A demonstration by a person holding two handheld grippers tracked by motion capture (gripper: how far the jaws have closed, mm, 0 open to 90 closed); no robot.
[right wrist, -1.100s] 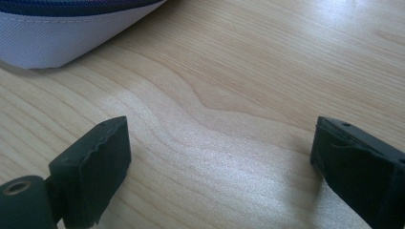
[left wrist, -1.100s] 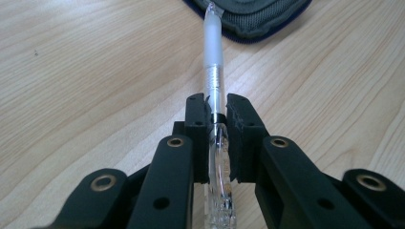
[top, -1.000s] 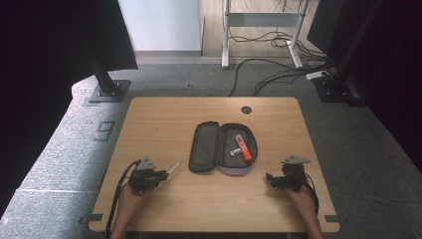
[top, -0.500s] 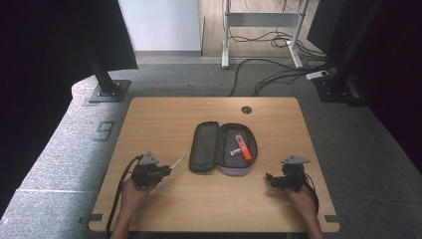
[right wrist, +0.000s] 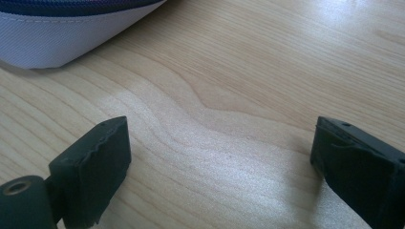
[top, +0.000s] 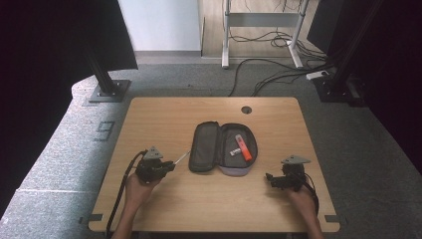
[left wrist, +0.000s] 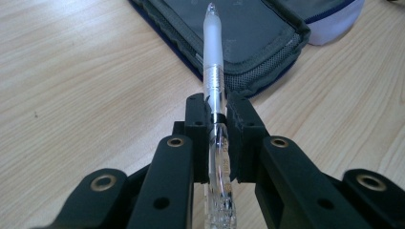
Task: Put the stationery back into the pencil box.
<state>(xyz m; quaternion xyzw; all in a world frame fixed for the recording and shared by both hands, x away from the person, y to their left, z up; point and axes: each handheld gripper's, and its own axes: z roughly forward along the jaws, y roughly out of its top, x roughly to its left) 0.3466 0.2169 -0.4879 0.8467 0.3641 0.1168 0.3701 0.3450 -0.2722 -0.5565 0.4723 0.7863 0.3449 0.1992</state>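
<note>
An open grey pencil case (top: 223,148) lies in the middle of the wooden table (top: 169,112), with an orange marker (top: 243,148) and a small white item inside its right half. My left gripper (top: 169,166) sits left of the case, shut on a clear white pen (left wrist: 213,71) whose tip points toward the case's open flap (left wrist: 239,28). The pen (top: 181,158) sticks out to the upper right, just short of the case. My right gripper (top: 271,178) rests near the table's front right, open, with bare wood between its jaws; the case's pale edge (right wrist: 62,33) lies ahead of it.
A round cable hole (top: 246,109) is at the table's back edge. Black stands and cables (top: 278,74) lie on the grey floor behind. The person's forearms come in over the front edge.
My left gripper has shifted slightly up and toward the case with the pen in it. The right gripper has stayed where it was.
</note>
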